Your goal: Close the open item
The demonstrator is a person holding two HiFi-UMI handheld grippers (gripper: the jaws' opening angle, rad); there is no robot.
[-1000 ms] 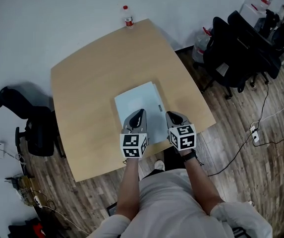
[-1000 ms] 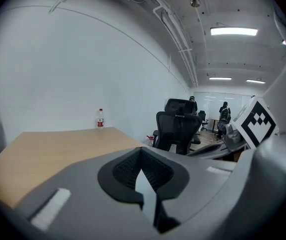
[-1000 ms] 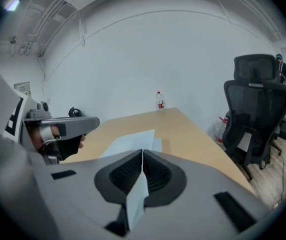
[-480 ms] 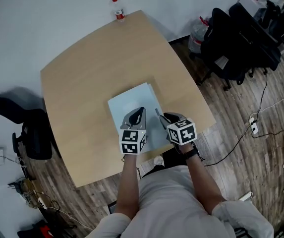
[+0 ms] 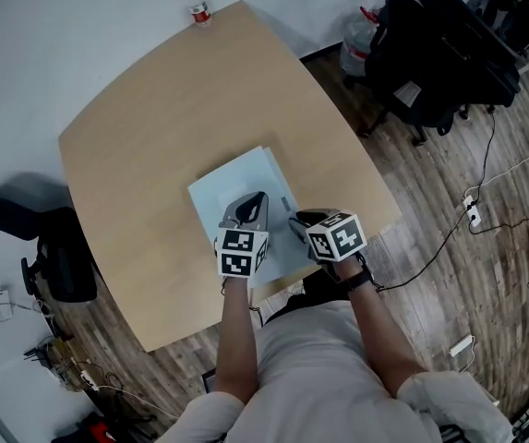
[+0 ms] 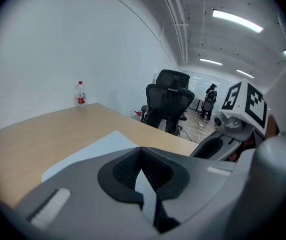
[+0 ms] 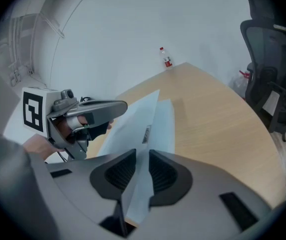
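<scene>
A pale blue folder point(image 5: 236, 187) lies on the wooden table point(image 5: 153, 127), its top cover lifted a little along the right side. My right gripper point(image 5: 294, 221) is at that right edge. In the right gripper view the cover's edge point(image 7: 143, 129) runs between the jaws, which are opening with a gap on each side of it. My left gripper point(image 5: 257, 197) hovers over the folder's near middle with its fingers together and nothing held. In the left gripper view the folder point(image 6: 98, 146) stretches ahead of the shut jaws, and the right gripper point(image 6: 217, 141) shows at the right.
A small water bottle point(image 5: 193, 5) stands at the table's far corner. Black office chairs point(image 5: 449, 44) crowd the floor to the right, and another chair point(image 5: 47, 247) stands left of the table. Cables trail over the wooden floor on both sides.
My right gripper has moved left from beside the folder onto its right edge. The left gripper has stayed over the folder. The head view has shifted.
</scene>
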